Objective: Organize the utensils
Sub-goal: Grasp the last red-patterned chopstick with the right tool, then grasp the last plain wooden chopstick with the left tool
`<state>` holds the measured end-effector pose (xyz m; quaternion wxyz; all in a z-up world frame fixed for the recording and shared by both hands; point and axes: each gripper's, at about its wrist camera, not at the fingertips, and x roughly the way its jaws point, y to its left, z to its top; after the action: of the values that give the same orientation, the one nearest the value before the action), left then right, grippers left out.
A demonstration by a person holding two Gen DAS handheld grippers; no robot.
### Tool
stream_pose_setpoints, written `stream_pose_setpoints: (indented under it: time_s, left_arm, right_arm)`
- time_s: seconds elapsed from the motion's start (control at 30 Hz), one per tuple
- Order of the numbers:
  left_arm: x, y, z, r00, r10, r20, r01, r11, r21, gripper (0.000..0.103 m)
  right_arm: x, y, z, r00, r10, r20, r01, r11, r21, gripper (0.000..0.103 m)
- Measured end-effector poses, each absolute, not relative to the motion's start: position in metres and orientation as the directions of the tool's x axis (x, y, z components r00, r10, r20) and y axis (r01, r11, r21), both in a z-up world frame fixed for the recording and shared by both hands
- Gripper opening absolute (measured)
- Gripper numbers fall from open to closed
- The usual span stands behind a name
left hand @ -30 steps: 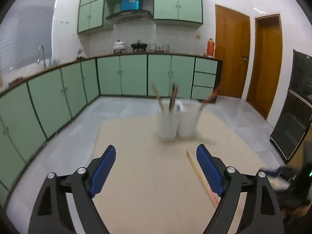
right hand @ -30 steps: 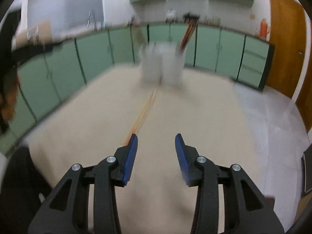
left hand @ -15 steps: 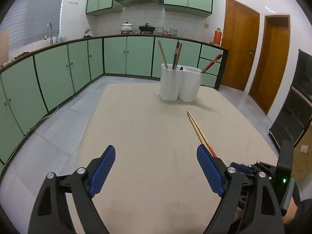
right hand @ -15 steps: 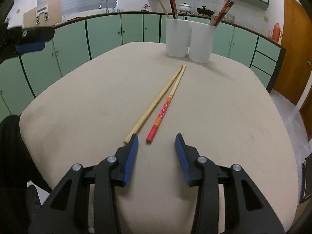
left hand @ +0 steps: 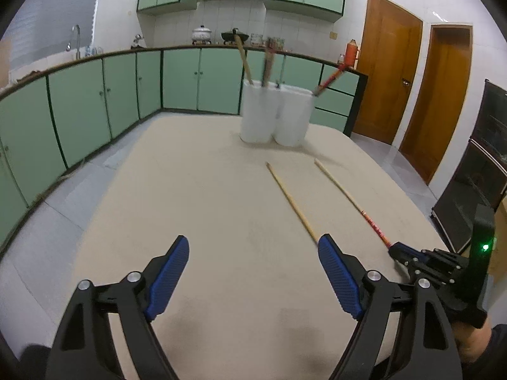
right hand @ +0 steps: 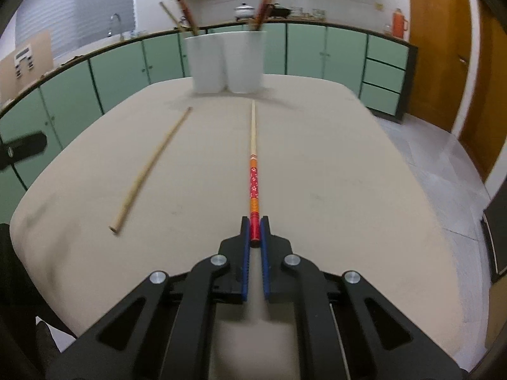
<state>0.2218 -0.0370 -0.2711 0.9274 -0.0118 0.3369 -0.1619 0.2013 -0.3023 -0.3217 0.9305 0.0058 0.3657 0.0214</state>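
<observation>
A red-patterned chopstick lies on the beige table, pointing at two white holder cups. My right gripper is shut on its red end. A plain wooden chopstick lies loose to its left. In the left wrist view both chopsticks show, the plain one and the red one, with the right gripper at its end. My left gripper is open and empty above the table, with the plain chopstick's near end by its right finger. The cups hold several chopsticks.
The beige table has rounded edges, with grey floor around it. Green cabinets run along the left and back. Wooden doors stand at the right, and a dark oven unit stands at the far right.
My right gripper moved forward and closed on the red chopstick's end, and the red chopstick has swung apart from the plain one. My left gripper came closer to the table and cups.
</observation>
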Motion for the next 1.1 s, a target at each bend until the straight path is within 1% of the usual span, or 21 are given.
stream_pose_setpoints:
  time_s: [0.1,0.23,0.4,0.47,0.53,0.57,0.6,0.67,0.73,0.77,0.8,0.97,1.1]
  left_arm:
    - [0.216,-0.061,-0.283,0.703,-0.335,-0.627,0.32,0.937,-0.141,0.074]
    - [0.211,-0.09,-0.295,0.687,-0.356,-0.634,0.346,0.927,-0.146,0.072]
    - [0.21,-0.111,-0.309,0.693,-0.338,-0.637,0.341,0.932,-0.123,0.072]
    - [0.211,-0.113,-0.315,0.692,-0.331,-0.642,0.328,0.936,-0.129,0.069]
    - [0.214,-0.114,-0.32,0.687,-0.325,-0.65,0.321,0.938,-0.129,0.054]
    - [0.215,-0.115,-0.322,0.683,-0.323,-0.655,0.321,0.939,-0.128,0.051]
    - [0.216,-0.116,-0.324,0.683,-0.32,-0.657,0.319,0.939,-0.125,0.045]
    - [0.216,-0.116,-0.324,0.691,-0.315,-0.65,0.318,0.941,-0.117,0.038]
    - [0.216,-0.115,-0.325,0.695,-0.316,-0.645,0.319,0.94,-0.118,0.022]
    - [0.216,-0.115,-0.325,0.698,-0.318,-0.642,0.319,0.94,-0.118,0.016]
    - [0.216,-0.113,-0.325,0.701,-0.319,-0.638,0.319,0.94,-0.12,0.007]
    - [0.213,-0.097,-0.322,0.75,-0.257,-0.609,0.238,0.965,-0.115,0.006]
    - [0.208,-0.086,-0.32,0.753,-0.232,-0.616,0.212,0.971,-0.107,0.006]
  right_arm:
    - [0.195,-0.311,-0.322,0.732,0.04,-0.68,-0.026,0.999,0.03,0.005]
    - [0.193,-0.314,-0.323,0.735,0.049,-0.676,-0.025,0.999,0.046,0.005]
    - [0.189,-0.317,-0.324,0.738,0.058,-0.672,-0.027,0.998,0.057,0.005]
    - [0.188,-0.317,-0.324,0.74,0.057,-0.67,-0.026,0.998,0.056,0.005]
    - [0.188,-0.317,-0.324,0.74,0.059,-0.67,-0.026,0.998,0.059,0.005]
    - [0.187,-0.316,-0.324,0.74,0.058,-0.67,-0.027,0.998,0.057,0.005]
    - [0.187,-0.316,-0.324,0.741,0.059,-0.669,-0.028,0.998,0.056,0.005]
    - [0.187,-0.314,-0.324,0.74,0.064,-0.669,-0.034,0.998,0.057,0.005]
    - [0.187,-0.31,-0.324,0.74,0.07,-0.669,-0.046,0.998,0.053,0.005]
    - [0.187,-0.307,-0.324,0.74,0.073,-0.669,-0.051,0.997,0.053,0.005]
    - [0.188,-0.305,-0.324,0.739,0.078,-0.669,-0.056,0.997,0.054,0.005]
    - [0.189,-0.293,-0.322,0.737,0.098,-0.668,-0.083,0.995,0.054,0.005]
    - [0.187,-0.286,-0.321,0.736,0.114,-0.667,-0.105,0.993,0.054,0.005]
